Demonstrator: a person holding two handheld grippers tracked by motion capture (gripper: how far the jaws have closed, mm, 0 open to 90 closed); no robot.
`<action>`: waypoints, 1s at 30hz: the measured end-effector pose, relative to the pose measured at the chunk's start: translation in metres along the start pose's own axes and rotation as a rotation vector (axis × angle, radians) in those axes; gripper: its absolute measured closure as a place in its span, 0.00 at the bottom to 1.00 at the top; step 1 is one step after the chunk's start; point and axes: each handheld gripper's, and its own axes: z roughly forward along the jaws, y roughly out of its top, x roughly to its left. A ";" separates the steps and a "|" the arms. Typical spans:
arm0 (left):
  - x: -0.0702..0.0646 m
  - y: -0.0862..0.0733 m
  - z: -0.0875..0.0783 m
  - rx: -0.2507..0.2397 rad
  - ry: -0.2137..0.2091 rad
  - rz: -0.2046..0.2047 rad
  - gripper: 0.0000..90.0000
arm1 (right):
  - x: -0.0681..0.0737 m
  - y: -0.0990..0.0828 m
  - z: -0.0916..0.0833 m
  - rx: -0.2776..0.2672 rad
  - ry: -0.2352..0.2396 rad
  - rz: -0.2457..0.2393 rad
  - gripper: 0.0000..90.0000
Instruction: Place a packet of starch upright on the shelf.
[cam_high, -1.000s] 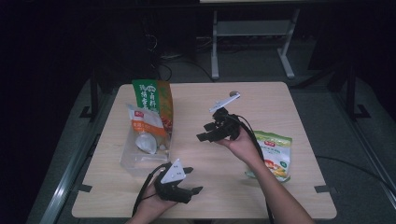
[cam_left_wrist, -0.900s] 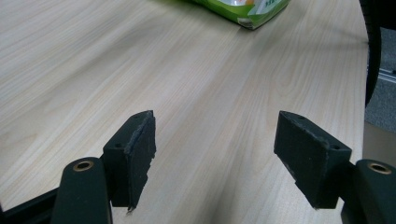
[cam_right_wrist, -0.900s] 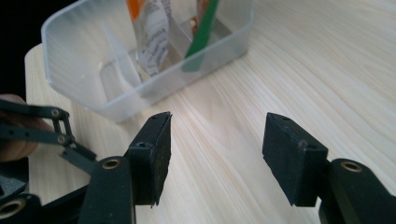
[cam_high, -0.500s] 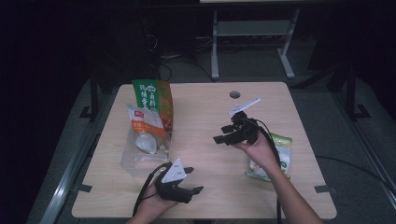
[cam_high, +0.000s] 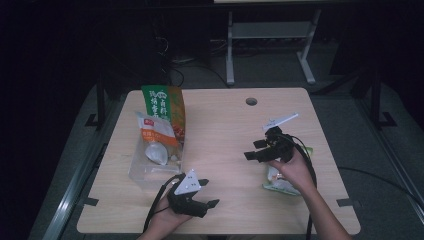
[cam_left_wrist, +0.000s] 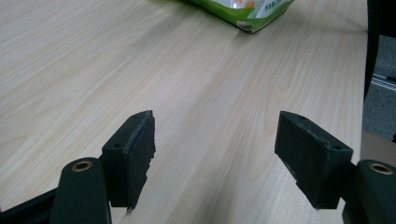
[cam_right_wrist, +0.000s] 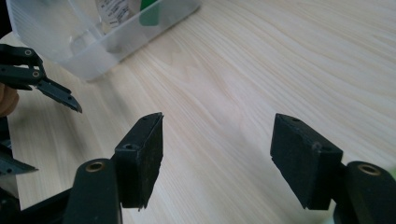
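Dark floor surrounds your wooden bench (cam_high: 220, 130), where the green snack pouch (cam_high: 280, 182) at lower right, beneath your just-opening, empty right tongs (cam_high: 256, 150), looks light, soft, crinkly and slippery, so pinch its sealed edge; left tongs (cam_high: 210, 192) gape empty.

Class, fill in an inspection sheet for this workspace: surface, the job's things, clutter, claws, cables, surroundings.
Surface: light wooden table, a round hole near its far edge.
Job's things: green snack packet lying flat under the right hand; clear plastic bin at the left with an orange-and-white packet and a tall green-and-orange bag standing in it.
Clutter: nothing seen.
Claws: left claw open, nothing between its jaws, near the table's front edge; right claw open above the table, its jaws have just been opening, nothing between them.
Cables: black cable trailing from the right claw.
Surroundings: dark floor, grey metal frame behind the table.
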 end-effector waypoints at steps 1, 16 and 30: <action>0.000 0.001 0.001 0.004 -0.001 0.005 0.32 | -0.002 -0.004 -0.003 -0.005 -0.005 0.004 0.37; -0.005 0.024 0.018 -0.001 -0.015 0.007 0.28 | -0.021 -0.049 -0.048 -0.006 -0.089 0.075 0.35; -0.012 0.061 0.053 0.000 -0.063 0.021 0.29 | -0.053 -0.097 -0.071 0.022 -0.181 0.182 0.35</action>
